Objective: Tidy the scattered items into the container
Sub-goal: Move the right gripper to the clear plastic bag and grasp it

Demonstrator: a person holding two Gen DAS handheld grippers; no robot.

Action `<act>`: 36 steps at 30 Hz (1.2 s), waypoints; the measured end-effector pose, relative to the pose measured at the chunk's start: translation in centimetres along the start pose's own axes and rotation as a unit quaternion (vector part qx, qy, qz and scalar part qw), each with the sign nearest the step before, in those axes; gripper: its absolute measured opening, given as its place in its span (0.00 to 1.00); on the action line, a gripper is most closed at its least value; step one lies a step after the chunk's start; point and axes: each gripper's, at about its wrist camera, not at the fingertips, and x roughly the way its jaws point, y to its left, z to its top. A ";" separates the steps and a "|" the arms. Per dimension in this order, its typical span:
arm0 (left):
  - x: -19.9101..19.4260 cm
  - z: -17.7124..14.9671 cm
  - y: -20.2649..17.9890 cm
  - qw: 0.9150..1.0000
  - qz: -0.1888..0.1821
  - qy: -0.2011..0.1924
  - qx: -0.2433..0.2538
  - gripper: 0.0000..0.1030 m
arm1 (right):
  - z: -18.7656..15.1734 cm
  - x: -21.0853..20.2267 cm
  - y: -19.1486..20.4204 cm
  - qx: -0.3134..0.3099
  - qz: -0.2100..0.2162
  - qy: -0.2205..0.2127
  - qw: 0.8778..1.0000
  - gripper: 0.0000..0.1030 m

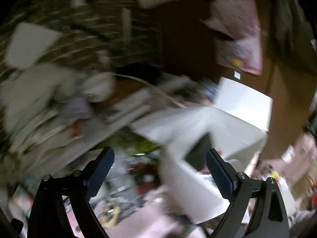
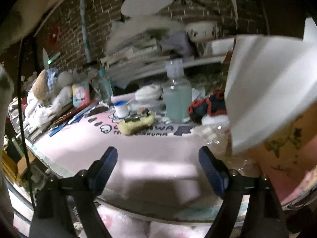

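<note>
Tilting downward, my left fingers [image 1: 159, 170] stand wide apart with nothing between the blue pads; the left view is smeared with blur, so most of what lies beyond them is hard to tell. A white box [image 1: 208, 130] with open flaps sits just ahead and to the right of those fingers, one flap passing behind the right pad. Whether it is the container I cannot tell for certain.

My right fingers [image 2: 158, 167] also point gently down and are spread, holding nothing, hovering above a bare stretch of the pink mat [image 2: 83, 144] that covers the surface. Farther along the mat the scattered items lie: a clear bottle [image 2: 177, 97] of pale liquid standing upright, a yellow sponge [image 2: 136, 124] with a small dark thing on top just left of it, a white jar with a blue lid [image 2: 121, 109], and a red-and-navy bundle [image 2: 208, 107] to the bottle's right. A plush toy [image 2: 47, 83] slumps at the far left. The white box's flap [image 2: 267, 91] looms at the right of this view.
</note>
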 end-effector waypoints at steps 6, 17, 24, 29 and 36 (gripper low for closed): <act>-2.9 -5.2 5.5 0.992 0.100 -0.033 -0.074 0.90 | -0.7 -1.6 0.9 -0.029 -0.033 -0.054 0.998 0.91; -5.9 -12.8 9.9 0.979 0.131 -0.053 -0.146 0.90 | -1.1 -0.6 0.8 -0.031 -0.152 -0.030 0.987 0.92; -5.7 -13.6 9.1 0.984 0.116 -0.054 -0.124 0.90 | -1.6 1.1 0.0 -0.057 -0.226 -0.021 0.972 0.92; -5.3 -13.8 9.0 0.984 0.112 -0.050 -0.127 0.90 | -1.7 1.5 -0.3 -0.061 -0.227 -0.028 0.972 0.93; -5.2 -14.0 9.2 0.983 0.114 -0.047 -0.134 0.90 | -2.0 1.1 -0.7 -0.015 -0.155 -0.016 0.988 0.74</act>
